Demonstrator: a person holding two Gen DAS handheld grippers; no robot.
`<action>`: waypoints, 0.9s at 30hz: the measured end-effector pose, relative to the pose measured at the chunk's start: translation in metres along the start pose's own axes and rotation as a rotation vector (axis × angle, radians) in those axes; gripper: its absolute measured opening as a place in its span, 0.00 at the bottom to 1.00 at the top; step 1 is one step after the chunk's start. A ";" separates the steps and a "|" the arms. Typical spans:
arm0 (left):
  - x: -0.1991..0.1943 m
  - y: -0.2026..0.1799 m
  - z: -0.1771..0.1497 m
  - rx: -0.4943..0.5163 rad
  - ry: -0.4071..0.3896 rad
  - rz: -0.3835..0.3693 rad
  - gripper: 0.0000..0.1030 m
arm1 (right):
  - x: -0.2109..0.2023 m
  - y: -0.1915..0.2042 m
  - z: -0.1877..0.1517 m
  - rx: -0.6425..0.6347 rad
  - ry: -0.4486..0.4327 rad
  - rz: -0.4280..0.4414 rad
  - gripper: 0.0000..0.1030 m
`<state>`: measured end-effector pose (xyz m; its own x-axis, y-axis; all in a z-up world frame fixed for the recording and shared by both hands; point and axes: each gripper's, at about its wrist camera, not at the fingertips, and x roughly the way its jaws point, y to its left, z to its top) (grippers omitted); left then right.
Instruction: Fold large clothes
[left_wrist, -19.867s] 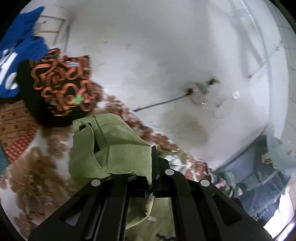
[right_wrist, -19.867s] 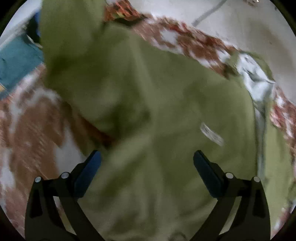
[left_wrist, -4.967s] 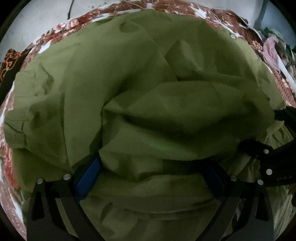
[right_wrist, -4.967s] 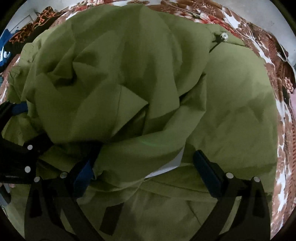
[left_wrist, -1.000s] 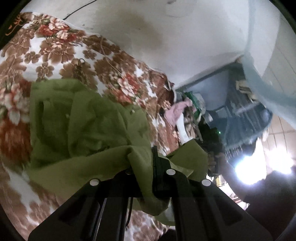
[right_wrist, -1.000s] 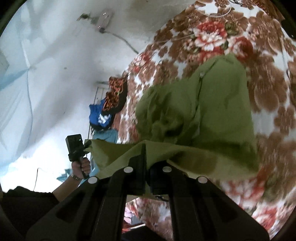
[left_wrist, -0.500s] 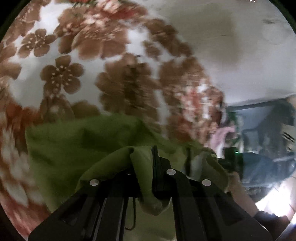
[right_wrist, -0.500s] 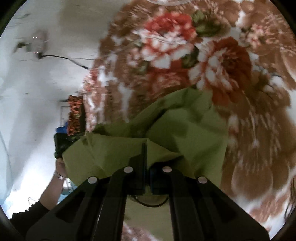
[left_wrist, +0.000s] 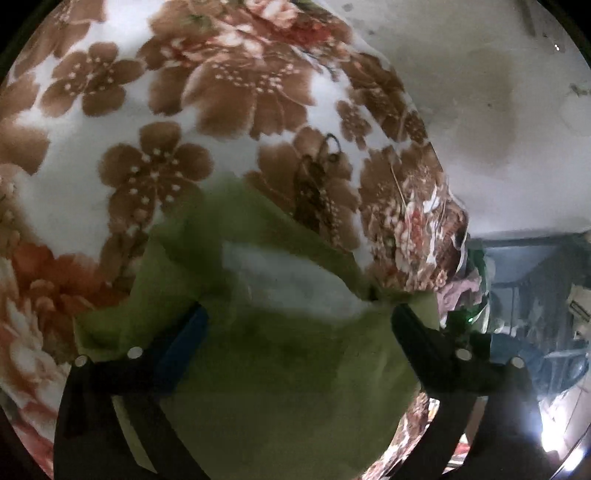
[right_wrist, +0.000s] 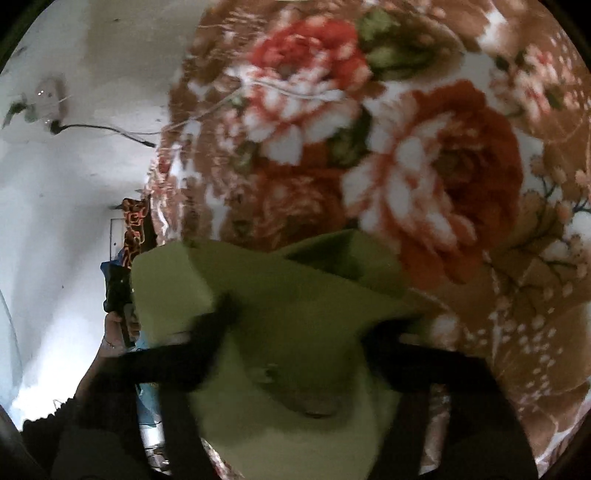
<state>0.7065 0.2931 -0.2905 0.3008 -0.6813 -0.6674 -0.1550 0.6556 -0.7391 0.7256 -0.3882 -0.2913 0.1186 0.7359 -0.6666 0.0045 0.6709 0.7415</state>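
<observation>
The green garment (left_wrist: 288, 369) lies bunched on the floral blanket (left_wrist: 166, 110), low in the left wrist view. My left gripper (left_wrist: 299, 317) hangs just over it, its jaws opening wide; cloth lies between the fingers (left_wrist: 184, 339) but the pads do not press it. In the right wrist view the same green garment (right_wrist: 288, 314) spreads under my right gripper (right_wrist: 301, 321), whose jaws are also opening, blurred, with loose cloth between them. Folds hide the garment's lower layers.
The blanket (right_wrist: 406, 166) ends at a pale floor (right_wrist: 74, 184) with a cable and a small fan (right_wrist: 48, 99). A hand (right_wrist: 114, 328) grips a black handle at the left. Orange-and-black clothes (right_wrist: 133, 221) lie beyond. Cluttered furniture (left_wrist: 535, 295) stands at the right.
Both grippers were shut on the garment's edge and held it up. They came down toward the blanket, their jaws spread wide, and the cloth now rests loose between them.
</observation>
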 end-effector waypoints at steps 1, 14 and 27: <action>-0.003 -0.002 -0.003 0.007 -0.003 -0.006 0.95 | -0.005 0.008 -0.002 -0.020 -0.023 -0.007 0.96; -0.100 -0.108 -0.077 0.297 -0.408 0.377 0.95 | -0.112 0.154 -0.055 -0.300 -0.540 -0.231 0.96; 0.067 -0.163 -0.179 0.551 -0.352 0.550 0.95 | 0.142 0.250 -0.158 -0.553 -0.400 -0.755 0.95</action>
<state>0.5835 0.0823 -0.2306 0.6062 -0.1383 -0.7832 0.0876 0.9904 -0.1070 0.5870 -0.1017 -0.2120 0.5986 0.0867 -0.7964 -0.2324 0.9702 -0.0690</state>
